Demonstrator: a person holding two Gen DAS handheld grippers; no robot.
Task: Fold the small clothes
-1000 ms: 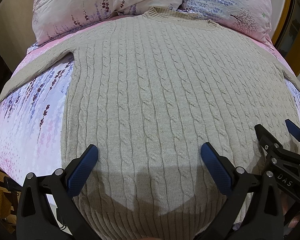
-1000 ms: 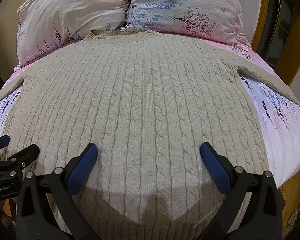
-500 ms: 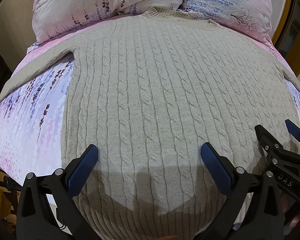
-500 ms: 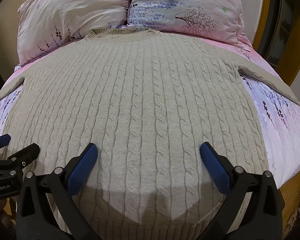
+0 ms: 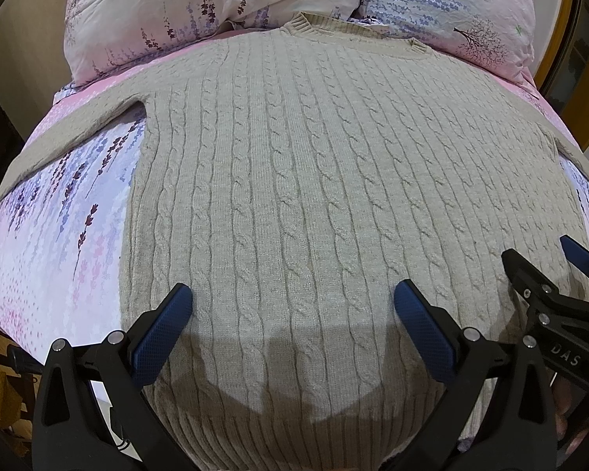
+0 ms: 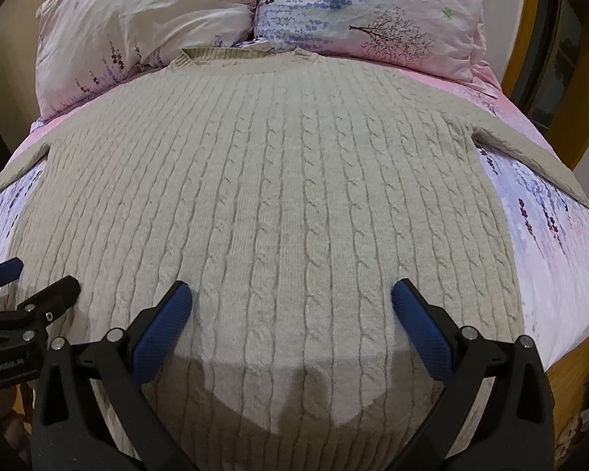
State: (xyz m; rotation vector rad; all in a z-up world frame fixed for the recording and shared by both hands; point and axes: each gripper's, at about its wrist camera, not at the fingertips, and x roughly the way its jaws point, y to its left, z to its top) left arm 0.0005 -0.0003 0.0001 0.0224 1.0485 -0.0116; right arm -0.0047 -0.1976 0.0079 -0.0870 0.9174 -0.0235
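I've got both grippers, left point(image 5: 292, 308) and right point(image 6: 292, 304), spread wide over the near hem; sweater point(image 5: 333, 180) flat on the bed point(image 5: 51, 243), collar far (sleeves out sideways).

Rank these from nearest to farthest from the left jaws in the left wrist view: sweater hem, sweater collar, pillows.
1. Sweater hem: directly below the open left gripper, bottom of frame.
2. Sweater collar: far end of the sweater, top centre.
3. Pillows: just beyond the collar, at the head of the bed.
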